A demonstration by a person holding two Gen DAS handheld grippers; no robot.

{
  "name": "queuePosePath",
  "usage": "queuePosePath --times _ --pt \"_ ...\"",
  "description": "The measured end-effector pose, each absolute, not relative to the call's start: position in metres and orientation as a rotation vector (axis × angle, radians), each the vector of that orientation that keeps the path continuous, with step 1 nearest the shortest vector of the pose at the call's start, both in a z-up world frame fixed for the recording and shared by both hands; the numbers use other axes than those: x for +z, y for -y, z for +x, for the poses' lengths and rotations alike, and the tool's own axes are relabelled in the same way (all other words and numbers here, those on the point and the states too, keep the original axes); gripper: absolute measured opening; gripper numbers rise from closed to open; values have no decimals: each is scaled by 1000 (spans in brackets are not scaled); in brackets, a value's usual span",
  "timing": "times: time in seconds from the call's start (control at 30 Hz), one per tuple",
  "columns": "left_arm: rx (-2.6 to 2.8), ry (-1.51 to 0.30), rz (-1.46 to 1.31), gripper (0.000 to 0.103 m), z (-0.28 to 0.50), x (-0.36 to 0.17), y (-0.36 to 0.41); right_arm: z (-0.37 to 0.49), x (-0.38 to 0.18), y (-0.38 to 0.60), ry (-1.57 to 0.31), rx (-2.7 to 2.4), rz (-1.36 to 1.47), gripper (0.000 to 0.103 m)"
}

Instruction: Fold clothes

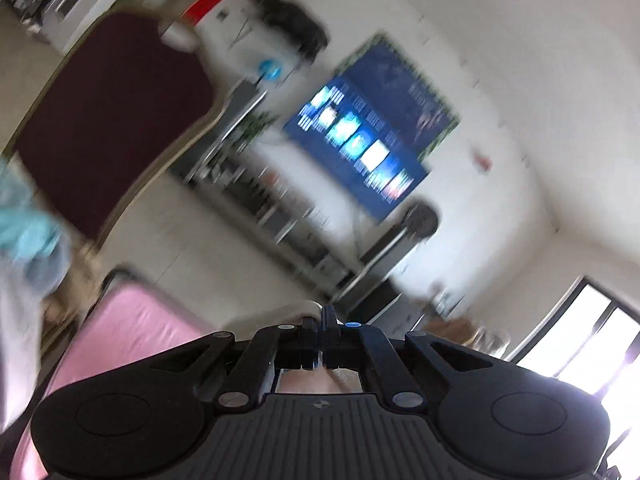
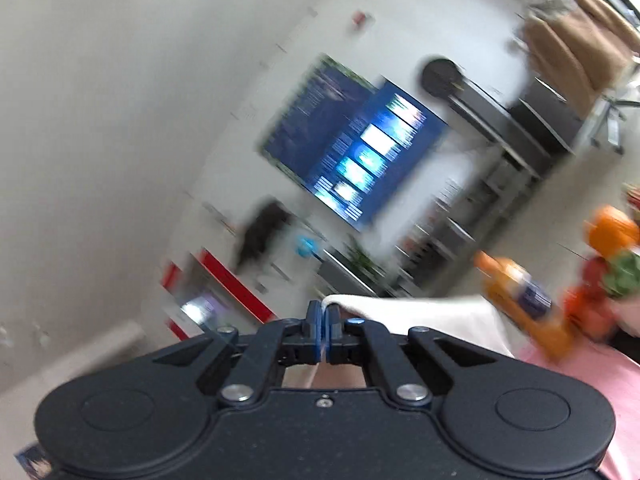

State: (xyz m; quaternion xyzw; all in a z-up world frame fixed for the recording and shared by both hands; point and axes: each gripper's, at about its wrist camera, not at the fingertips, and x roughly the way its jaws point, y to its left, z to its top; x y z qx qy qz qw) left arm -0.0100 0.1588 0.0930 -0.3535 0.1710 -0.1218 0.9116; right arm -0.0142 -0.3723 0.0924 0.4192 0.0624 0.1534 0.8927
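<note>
1. Right gripper (image 2: pixel 322 312): jaws fully closed, pinching edge of cream cloth (image 2: pixel 420 312).
2. Left gripper (image 1: pixel 319 318): jaws closed, same cloth (image 1: pixel 280 314) at tips.
3. Cloth looks light, limp; hold corners.
4. Pink desk (image 1: pixel 132 332) below.

Open air ahead; chair (image 1: pixel 108 120) left, fruit pile (image 2: pixel 608 256) right.

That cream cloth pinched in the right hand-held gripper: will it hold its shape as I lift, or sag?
Likely floppy: the cream cloth drapes away from the right hand-held gripper. It looks thin, so probably light. Pinched only at an edge, it might slip.
</note>
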Motion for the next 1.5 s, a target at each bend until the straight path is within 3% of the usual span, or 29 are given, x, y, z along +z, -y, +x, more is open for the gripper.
queuePosePath --times 0.17,0.3,0.4,0.53,0.67,0.73,0.77,0.9,0.97,1.17,1.23,1.27,1.3,1.33,1.5 --pt "-81 -764 -769 0 10 -50 -143 4 -49 391 -627 62 939 2" --pt "28 -994 -751 0 26 -127 -125 20 -141 396 -922 -156 960 2" --pt "62 -1041 -700 2 32 -146 -118 18 -157 391 -974 -177 913 2" --pt "83 -1061 -671 29 37 -158 -119 15 -161 385 -980 -170 912 2" --pt "68 -1075 -696 30 36 -171 -128 17 -180 394 -988 -140 976 7" --pt "50 -1085 -707 31 34 -176 -129 19 -186 396 -997 -115 1010 21" --pt "32 -1083 -704 31 35 -175 -126 19 -188 397 -1000 -101 1026 32" --pt "-55 -1059 -664 33 36 -171 -111 19 -194 399 -1001 -73 1088 48" --pt "-79 -1054 -614 34 38 -168 -101 19 -198 400 -1011 -71 1114 49" --pt "-47 -1096 -557 30 49 -180 -89 27 -210 398 -1104 -125 1136 49" --pt "-28 -1098 -582 15 51 -184 -92 28 -210 397 -1099 -146 1135 45" --pt "-28 -1097 -605 13 52 -186 -93 29 -211 396 -1095 -149 1134 36" --pt "-33 -1095 -619 12 52 -186 -95 30 -211 395 -1099 -135 1129 25" --pt "-33 -1092 -616 12 52 -185 -95 31 -210 393 -1108 -127 1115 22" --pt "-51 -1126 -557 25 55 -184 -88 37 -202 381 -1128 -132 1006 21"
